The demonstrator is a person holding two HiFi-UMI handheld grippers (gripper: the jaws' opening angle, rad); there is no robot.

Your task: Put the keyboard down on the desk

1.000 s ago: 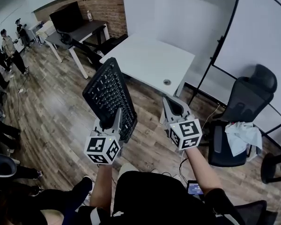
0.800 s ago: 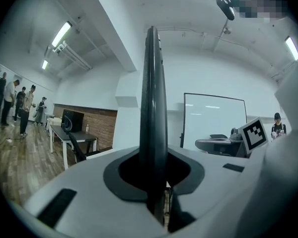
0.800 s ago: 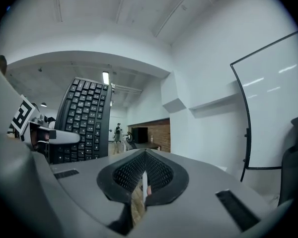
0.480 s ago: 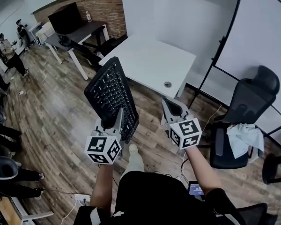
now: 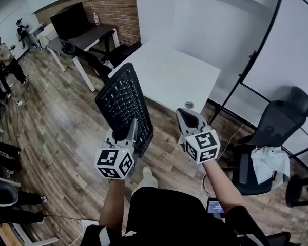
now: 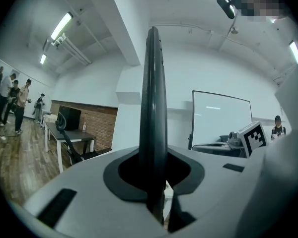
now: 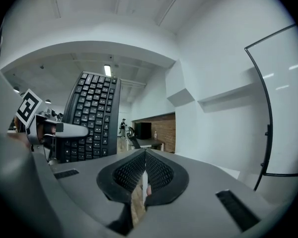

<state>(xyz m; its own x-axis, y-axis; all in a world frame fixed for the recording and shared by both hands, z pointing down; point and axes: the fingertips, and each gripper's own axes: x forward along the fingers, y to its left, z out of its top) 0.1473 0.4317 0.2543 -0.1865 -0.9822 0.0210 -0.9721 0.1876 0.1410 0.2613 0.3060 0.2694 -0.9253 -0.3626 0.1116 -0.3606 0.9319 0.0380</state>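
Okay, both forearms reach forward from the body toward the white worktop [image 5: 169, 76], with the marker cubes facing up at the camera and both tools pointing roughly level.

The left hand-held gripper [image 5: 125, 133] is clamped on the near end of the black keyboard [image 5: 123, 104]. In the left gripper view its jaws sit partly apart, pinching the keyboard's thin edge [image 6: 153, 108]. The keyboard is held in the air, tipped up on its long side with the keys facing the right tool. Its far end lies at the worktop's near left corner in the head view, not resting on it.

The right hand-held gripper [image 5: 188, 115] hangs beside the keyboard, short of the worktop's near edge, with its jaws pressed together and nothing between them.
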